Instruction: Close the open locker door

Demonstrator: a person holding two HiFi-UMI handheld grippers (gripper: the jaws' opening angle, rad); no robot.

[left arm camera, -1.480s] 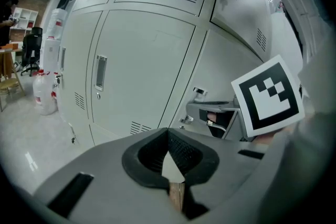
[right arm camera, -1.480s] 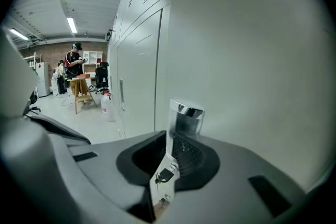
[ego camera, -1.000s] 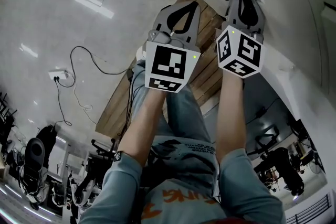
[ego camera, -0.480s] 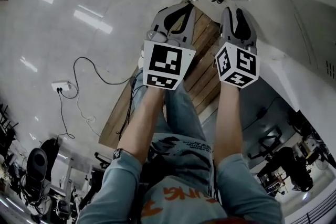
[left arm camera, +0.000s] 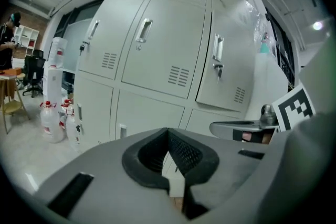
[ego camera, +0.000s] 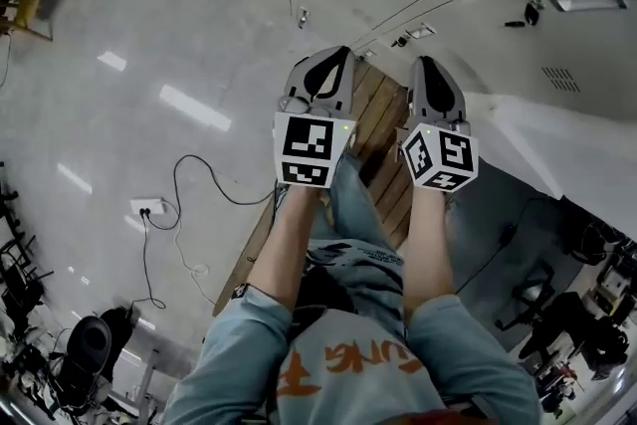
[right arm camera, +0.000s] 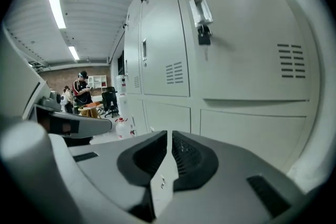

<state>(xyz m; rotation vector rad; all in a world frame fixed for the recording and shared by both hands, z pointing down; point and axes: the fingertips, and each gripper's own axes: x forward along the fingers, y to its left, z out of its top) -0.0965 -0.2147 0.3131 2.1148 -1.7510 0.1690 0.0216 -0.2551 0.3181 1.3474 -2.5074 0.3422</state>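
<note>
Facing the lockers (left arm camera: pixel 157 44): left gripper (ego camera: pixel 320 65) jaws together; right gripper (ego camera: pixel 435 70) jaws closing, nothing between; both raised empty toward the locker door (right arm camera: pixel 247 44), presumably to push it.

Pale grey sheet-metal lockers (left arm camera: pixel 163 50): smooth satin paint, shiny metal handles (left arm camera: pixel 144 30). White floor (ego camera: pixel 129 55): glossy, mirrors lights. Brown plank board (ego camera: pixel 383 114): matt bare wood. Left tool (left arm camera: pixel 169 134): matt grey plastic, black ribbed rubber pads (left arm camera: pixel 185 152). Blue denim cloth trousers (ego camera: pixel 353 214).
</note>
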